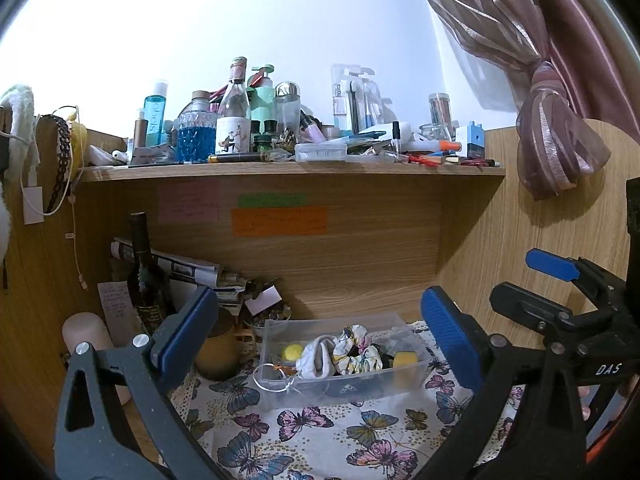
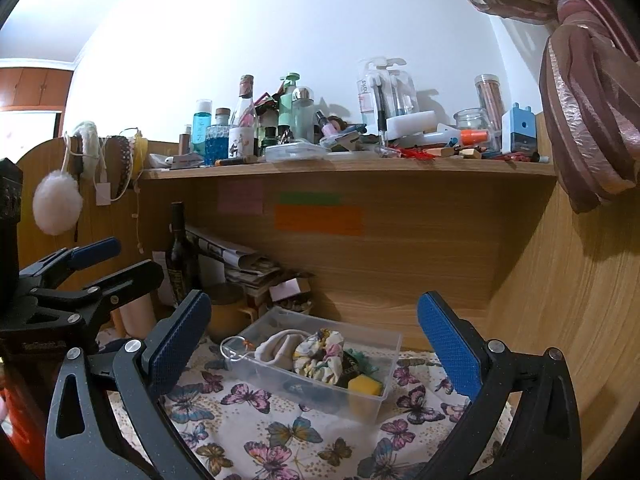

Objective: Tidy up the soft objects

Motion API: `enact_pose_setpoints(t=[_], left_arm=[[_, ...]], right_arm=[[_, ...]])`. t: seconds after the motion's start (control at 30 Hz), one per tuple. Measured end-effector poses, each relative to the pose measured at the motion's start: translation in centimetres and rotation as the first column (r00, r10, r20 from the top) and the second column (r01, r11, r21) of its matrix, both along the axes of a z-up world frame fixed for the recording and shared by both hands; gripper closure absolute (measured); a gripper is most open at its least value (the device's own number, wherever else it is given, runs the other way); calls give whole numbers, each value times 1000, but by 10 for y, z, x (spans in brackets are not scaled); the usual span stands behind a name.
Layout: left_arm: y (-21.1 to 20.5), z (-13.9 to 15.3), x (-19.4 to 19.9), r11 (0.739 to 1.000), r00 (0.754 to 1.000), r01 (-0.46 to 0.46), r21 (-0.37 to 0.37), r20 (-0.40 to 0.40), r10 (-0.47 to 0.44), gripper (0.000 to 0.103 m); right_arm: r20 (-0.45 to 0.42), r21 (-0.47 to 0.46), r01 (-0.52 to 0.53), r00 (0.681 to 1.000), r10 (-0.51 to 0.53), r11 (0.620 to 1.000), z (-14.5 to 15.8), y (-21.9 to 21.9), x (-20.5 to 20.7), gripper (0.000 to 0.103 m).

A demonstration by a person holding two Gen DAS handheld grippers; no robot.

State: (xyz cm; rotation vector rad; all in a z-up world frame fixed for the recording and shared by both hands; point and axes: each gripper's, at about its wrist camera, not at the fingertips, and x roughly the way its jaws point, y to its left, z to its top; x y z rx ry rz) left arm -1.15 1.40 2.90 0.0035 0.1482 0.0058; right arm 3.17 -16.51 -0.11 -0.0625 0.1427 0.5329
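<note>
Left wrist view: clear box (image 1: 412,376) holds sock (image 1: 318,358), scrunchie (image 1: 358,350), sponge (image 1: 405,360) | both grippers' fingers apart, empty

I read "DAS" in white letters on the black frame of the right tongs (image 1: 552,268), seen at the edge of my left wrist view. A tall turquoise bottle (image 1: 154,114) on the shelf (image 1: 280,170) carries vertical lettering, something like "obois". Handwriting covers the orange sticky note (image 1: 279,221), too small for me to read.
</note>
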Motion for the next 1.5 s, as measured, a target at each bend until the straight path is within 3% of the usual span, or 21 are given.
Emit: enact_pose_setpoints(t=[1.5], left_arm=[[-2, -2, 12, 1000, 999, 24, -12, -30, -24, 0]], right_arm=[[-11, 3, -2, 1000, 2, 1000, 1, -1, 3, 0]])
